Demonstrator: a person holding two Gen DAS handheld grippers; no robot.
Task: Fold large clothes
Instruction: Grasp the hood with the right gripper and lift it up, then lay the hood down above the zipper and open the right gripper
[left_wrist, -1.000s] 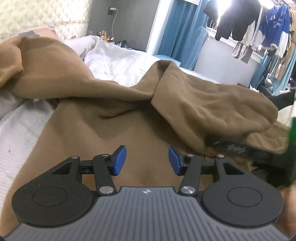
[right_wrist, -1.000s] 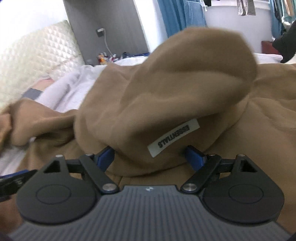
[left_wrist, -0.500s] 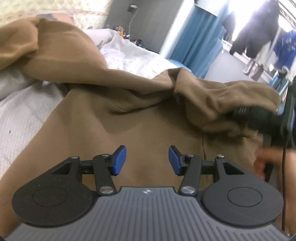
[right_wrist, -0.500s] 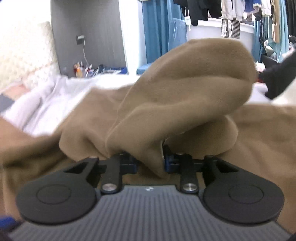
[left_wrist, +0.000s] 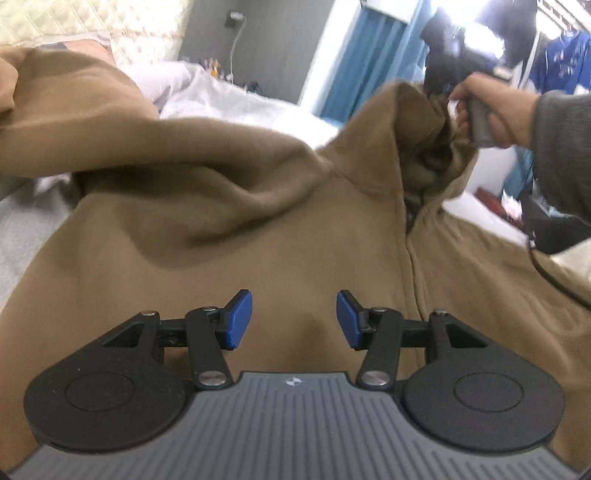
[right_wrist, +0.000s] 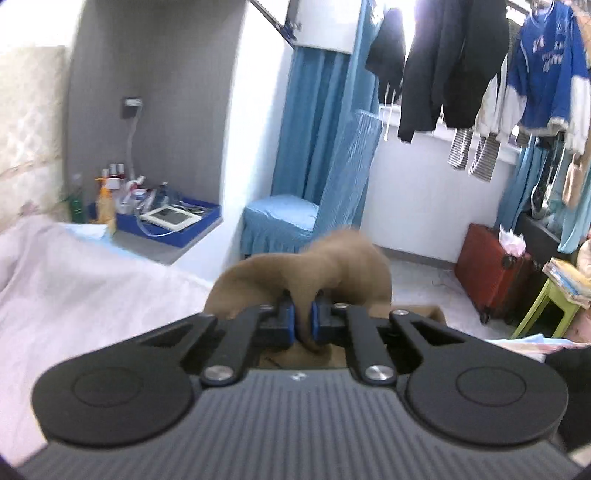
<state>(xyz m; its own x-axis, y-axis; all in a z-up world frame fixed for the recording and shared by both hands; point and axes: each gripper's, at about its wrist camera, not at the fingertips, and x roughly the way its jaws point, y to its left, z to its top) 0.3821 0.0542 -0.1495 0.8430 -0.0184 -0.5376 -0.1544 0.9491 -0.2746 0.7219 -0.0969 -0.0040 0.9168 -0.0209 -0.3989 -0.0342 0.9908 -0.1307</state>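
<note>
Right claw (right_wrist: 302, 320): a second ago it stood wide around the hood of the brown hoodie (left_wrist: 280, 236); its jaws have just been closing and are now clamped on a bunch of that brown cloth (right_wrist: 332, 266), pads nearly together. The view has changed too: earlier the cloth filled the right wrist frame, now only a small bunch sits at centre and the room shows behind it. In the left wrist view the hood, which lay slumped at right a second ago, is pulled up toward the upper right, where a hand (left_wrist: 491, 110) in a grey sleeve (left_wrist: 565, 147) grips the right tool's handle.

Left claw (left_wrist: 294, 319): jaws apart, nothing between the pads, same gap as before. It hangs over the hoodie's flat body, which fills the middle and lower frame. One sleeve of the hoodie crosses the upper left.

Surface: a bed (left_wrist: 236, 99) with white bedding, visible beyond the hoodie at upper centre and along the left of the right wrist view. Quilted cream headboard (left_wrist: 92, 18) at upper left.

Room: grey wall niche with a charger (right_wrist: 131, 107) plugged in; a blue tray (right_wrist: 177, 225) with bottles and a tablet below it. Blue curtain (right_wrist: 317, 122) and blue-covered chair (right_wrist: 284, 218) at centre. Dark jackets (right_wrist: 443, 62) and a blue-and-white jersey (right_wrist: 543, 70) hang at upper right. Red suitcase (right_wrist: 487, 269) and a green stool (right_wrist: 543, 306) at right.
</note>
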